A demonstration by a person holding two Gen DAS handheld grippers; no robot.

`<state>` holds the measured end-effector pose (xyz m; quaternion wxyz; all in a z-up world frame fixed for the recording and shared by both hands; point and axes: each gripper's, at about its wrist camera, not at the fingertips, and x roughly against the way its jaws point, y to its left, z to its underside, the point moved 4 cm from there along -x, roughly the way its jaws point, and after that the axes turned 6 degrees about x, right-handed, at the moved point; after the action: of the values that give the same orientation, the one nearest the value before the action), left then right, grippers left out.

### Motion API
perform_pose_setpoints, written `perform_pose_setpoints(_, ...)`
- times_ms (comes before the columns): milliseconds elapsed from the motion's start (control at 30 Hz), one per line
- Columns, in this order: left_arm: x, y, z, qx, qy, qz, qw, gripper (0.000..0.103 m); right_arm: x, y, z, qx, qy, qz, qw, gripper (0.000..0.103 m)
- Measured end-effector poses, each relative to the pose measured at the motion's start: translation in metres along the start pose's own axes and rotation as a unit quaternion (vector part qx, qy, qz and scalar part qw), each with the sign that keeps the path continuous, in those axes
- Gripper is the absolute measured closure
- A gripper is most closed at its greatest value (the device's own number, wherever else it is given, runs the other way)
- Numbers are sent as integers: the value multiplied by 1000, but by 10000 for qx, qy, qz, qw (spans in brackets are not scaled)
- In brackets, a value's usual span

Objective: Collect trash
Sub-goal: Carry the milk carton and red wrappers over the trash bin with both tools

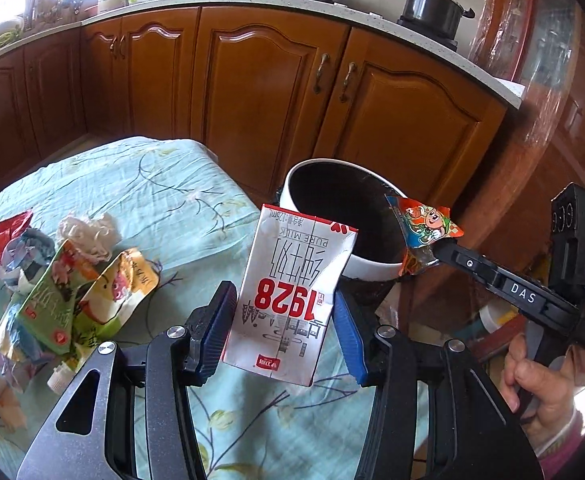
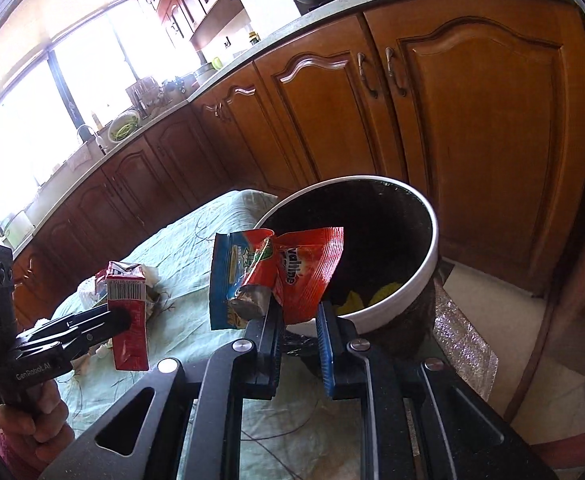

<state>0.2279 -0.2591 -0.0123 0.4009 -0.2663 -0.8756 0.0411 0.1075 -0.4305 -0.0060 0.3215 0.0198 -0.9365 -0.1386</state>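
Left fingers (image 1: 344, 332) clamp a milk carton (image 1: 292, 296); the right fingers (image 2: 328, 320) pinch a red wrapper (image 2: 308, 268) and a blue one (image 2: 228, 280). Both loads hang by the near rim of the bin (image 1: 316, 200), which stands off the table's right edge. More trash (image 1: 64, 288) lies in a pile on the cloth (image 1: 152, 184) at the near left. To do the drop well, I'd carry each load right over the dark opening before letting go; the light wrappers could flutter wide.
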Motion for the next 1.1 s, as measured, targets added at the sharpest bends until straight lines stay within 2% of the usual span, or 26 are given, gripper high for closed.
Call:
perform_pose_setpoints(367,-39,-41,-37,-295,210,207,9991,55,-8,-29,-16,58,31,385,9992,87)
perform_pose_setpoints(867,-89,-66,-73,-455,563,145,9973,55,-23,-47,-33,387,295,715,9963,87)
perform_pose_setpoints(1100,-115,-73,-77,-538,776,23,9955,55,-39,-52,-35,528,540,824,9937,87)
